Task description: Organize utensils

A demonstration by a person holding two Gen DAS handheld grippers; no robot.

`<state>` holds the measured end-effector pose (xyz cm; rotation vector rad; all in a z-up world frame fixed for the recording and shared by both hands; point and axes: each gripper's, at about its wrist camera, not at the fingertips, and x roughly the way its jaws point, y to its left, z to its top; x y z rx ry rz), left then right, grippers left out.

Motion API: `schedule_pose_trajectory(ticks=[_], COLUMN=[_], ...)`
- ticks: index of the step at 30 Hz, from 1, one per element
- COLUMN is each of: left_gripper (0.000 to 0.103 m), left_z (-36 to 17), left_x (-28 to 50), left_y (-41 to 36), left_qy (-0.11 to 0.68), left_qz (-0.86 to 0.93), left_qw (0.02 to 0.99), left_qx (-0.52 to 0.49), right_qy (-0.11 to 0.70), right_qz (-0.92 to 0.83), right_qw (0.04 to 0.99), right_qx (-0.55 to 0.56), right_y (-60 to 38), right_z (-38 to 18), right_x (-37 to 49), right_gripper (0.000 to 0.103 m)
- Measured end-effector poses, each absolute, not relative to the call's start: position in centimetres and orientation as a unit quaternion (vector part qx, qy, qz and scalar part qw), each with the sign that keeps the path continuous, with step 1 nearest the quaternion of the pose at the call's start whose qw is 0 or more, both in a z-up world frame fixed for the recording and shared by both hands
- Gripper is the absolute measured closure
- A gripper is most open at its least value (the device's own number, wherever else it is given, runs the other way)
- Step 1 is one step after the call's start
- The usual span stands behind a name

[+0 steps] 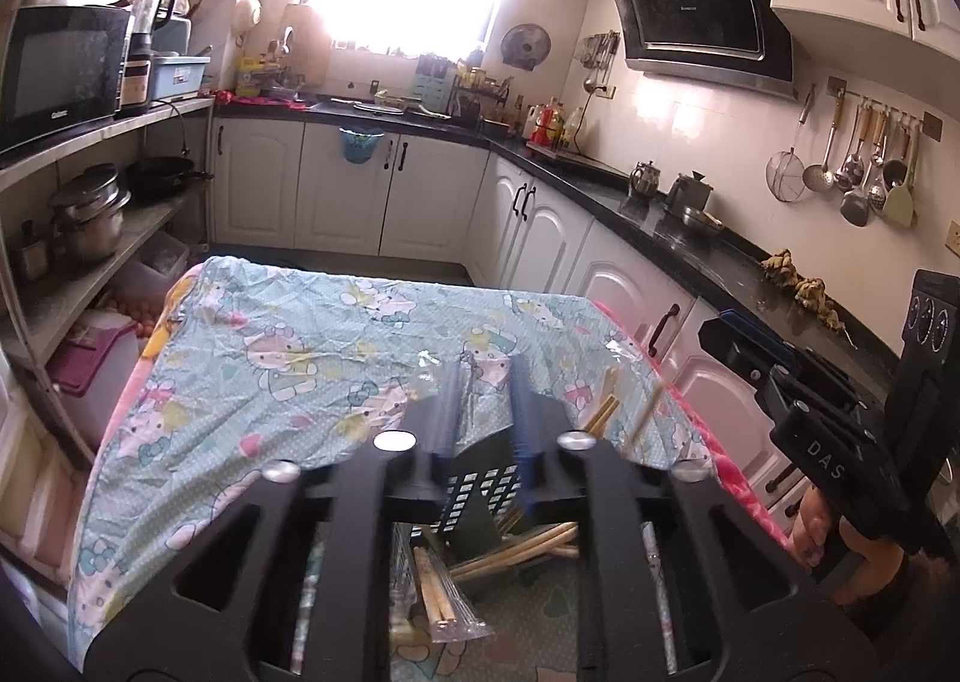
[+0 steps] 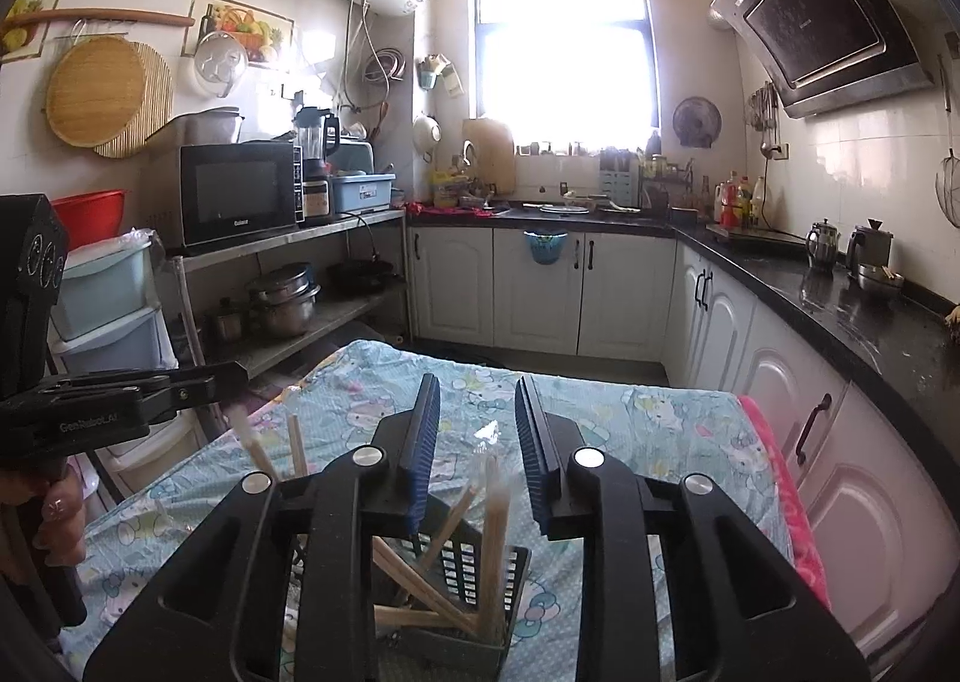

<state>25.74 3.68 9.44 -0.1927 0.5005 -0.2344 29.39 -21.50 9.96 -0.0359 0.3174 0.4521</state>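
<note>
A dark slotted utensil basket [image 2: 468, 610] (holding wooden chopsticks [image 2: 498, 550], some wrapped in clear plastic) was seen on the cloth-covered counter [image 2: 648, 430], directly beneath both tongs. The right tongs [image 2: 477, 442] and left tongs [image 1: 480, 412] were spread, nothing pinched.

Slotted basket [image 2: 474, 592] on clothed table [image 2: 630, 430], chopsticks [image 2: 495, 538] inside; microwave [image 2: 237, 190] on left shelf; counter [image 2: 840, 292] right
</note>
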Motion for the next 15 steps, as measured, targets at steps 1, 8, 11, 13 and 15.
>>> schedule_pose_trajectory(ticks=[1,8,11,13,15], left_gripper=[0.083,0.058,0.047,0.042,0.034], left_z=[9.5,10.8,11.4,11.7,12.1], left_x=[25.6,24.2,23.3,22.8,22.1], left_y=[3.8,4.3,4.7,4.9,5.0], left_qy=[0.246,0.236,0.231,0.227,0.223], left_qz=[-0.115,-0.106,-0.101,-0.1,-0.098], left_qw=[0.958,0.96,0.962,0.962,0.963], left_qx=[-0.096,-0.103,-0.109,-0.111,-0.113], right_qy=[0.157,0.156,0.154,0.153,0.152], right_qz=[0.225,0.223,0.222,0.223,0.225], right_qw=[0.962,0.962,0.963,0.963,0.962], right_qx=[-0.015,-0.008,-0.006,-0.004,-0.003], right_y=[-21.6,-22.2,-22.4,-22.6,-22.7], right_z=[10.0,10.9,11.4,11.7,12.0], right_x=[29.3,27.7,26.8,26.0,25.3], right_gripper=[0.071,0.057,0.053,0.05,0.047])
